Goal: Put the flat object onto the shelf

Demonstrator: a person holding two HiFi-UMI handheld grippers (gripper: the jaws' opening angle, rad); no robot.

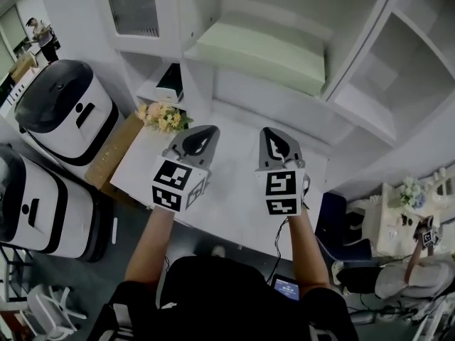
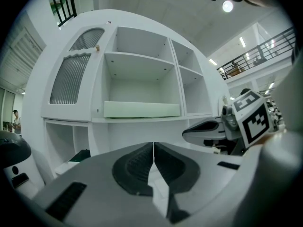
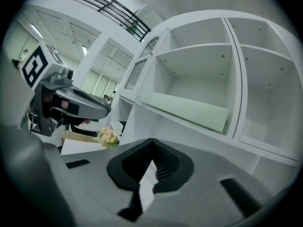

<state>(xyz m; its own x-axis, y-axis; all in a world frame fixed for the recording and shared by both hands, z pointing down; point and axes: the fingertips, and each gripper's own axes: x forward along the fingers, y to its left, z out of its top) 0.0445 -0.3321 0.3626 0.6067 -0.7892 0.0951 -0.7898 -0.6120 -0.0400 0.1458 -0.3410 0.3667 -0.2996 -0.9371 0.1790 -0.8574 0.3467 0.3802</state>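
A pale green flat board (image 1: 263,52) lies in the middle compartment of the white shelf unit (image 1: 355,98), along its front edge; it also shows as the green board (image 2: 142,109) in the left gripper view and as the board (image 3: 187,109) in the right gripper view. My left gripper (image 1: 210,130) and right gripper (image 1: 268,131) hover side by side over the white table (image 1: 234,204), below and in front of that shelf. Both point at the unit. The left gripper (image 2: 153,145) has its jaws closed together with nothing in them. The right gripper (image 3: 151,142) is likewise shut and empty.
A bunch of artificial flowers (image 1: 163,116) sits at the table's far left corner. A black and green box (image 1: 169,82) lies in a low compartment. Two white machines (image 1: 67,109) and a cardboard box (image 1: 114,151) stand to the left. A person (image 1: 405,275) is at the lower right.
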